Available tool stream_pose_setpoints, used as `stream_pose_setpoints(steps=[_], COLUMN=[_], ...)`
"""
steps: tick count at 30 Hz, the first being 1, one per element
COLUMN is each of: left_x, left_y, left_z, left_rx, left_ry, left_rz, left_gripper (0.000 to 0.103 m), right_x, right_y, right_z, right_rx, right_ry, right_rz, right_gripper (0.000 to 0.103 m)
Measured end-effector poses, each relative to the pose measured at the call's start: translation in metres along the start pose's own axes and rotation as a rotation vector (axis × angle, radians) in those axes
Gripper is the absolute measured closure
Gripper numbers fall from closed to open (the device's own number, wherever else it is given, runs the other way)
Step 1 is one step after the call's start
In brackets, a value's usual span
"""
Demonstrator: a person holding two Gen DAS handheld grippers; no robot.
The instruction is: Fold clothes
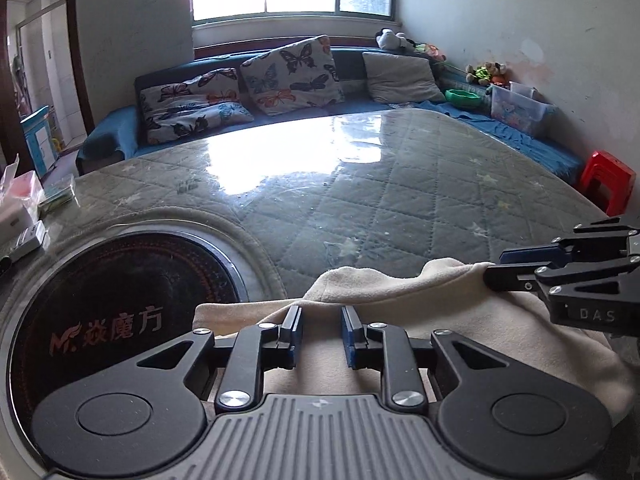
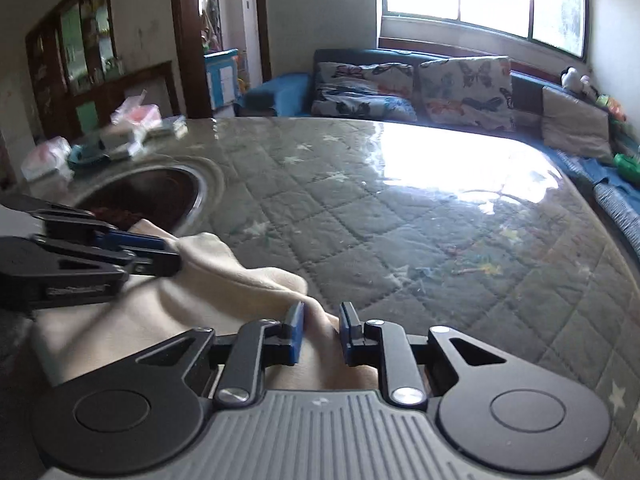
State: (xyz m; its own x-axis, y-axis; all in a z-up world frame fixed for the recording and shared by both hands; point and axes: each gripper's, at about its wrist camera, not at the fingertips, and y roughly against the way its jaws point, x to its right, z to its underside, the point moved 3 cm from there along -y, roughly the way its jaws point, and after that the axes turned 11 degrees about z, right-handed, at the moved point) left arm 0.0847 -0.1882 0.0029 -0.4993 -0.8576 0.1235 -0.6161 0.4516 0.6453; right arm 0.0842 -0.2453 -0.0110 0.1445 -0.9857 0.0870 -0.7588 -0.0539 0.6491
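A cream garment [image 1: 400, 320] lies bunched at the near edge of the quilted worktop [image 1: 360, 184], beside the round cooktop [image 1: 120, 300]. The 2 grippers, left [image 1: 320, 330] and right [image 2: 322, 328], hover over it, jaws narrowly parted, cloth between but unpinched.

Cream garment [image 1: 400, 300] of soft, matt, fleecy cloth on a quilted table cover [image 1: 360, 184] under a glossy clear sheet, probably plastic; inset cooktop [image 1: 120, 300] of glossy black glass; gripper pads [image 2: 297, 332] matt blue, linkages smooth black.
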Motion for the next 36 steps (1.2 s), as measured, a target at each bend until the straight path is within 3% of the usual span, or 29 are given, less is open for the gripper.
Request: stream_pose_setpoints(steps=[5,12,18,21,28,36], left_x=[0.008,0.023,0.019,0.014,0.019,0.038], left_y=[0.022,0.057,0.063,0.061,0.068,0.090], left_z=[0.011,0.038,0.048,0.051,0.061,0.082], left_rx=[0.044,0.107,0.100,0.083,0.075,0.076], left_ry=[-0.039,-0.136,-0.137,-0.116,-0.086,-0.066], left_rz=[0.042,0.050,0.042,0.038,0.069,0.123], left_gripper=[0.075,0.075,0.075,0.075,0.074,0.071], right_x=[0.026,0.044,0.004,-0.017,-0.007,0.004], right_y=[0.021,0.066,0.095,0.088,0.089,0.105], right_z=[-0.002,0.035,0.055,0.062,0.077,0.095], right_rx=[0.031,0.017,0.106,0.110,0.099,0.115], right_ry=[-0.109,-0.163,-0.011,0.065,-0.004,0.000], right_rz=[-0.019,-0.039,-0.097,-0.101,-0.124,-0.116], right_gripper=[0.080,0.080,0.080,0.081,0.080,0.079])
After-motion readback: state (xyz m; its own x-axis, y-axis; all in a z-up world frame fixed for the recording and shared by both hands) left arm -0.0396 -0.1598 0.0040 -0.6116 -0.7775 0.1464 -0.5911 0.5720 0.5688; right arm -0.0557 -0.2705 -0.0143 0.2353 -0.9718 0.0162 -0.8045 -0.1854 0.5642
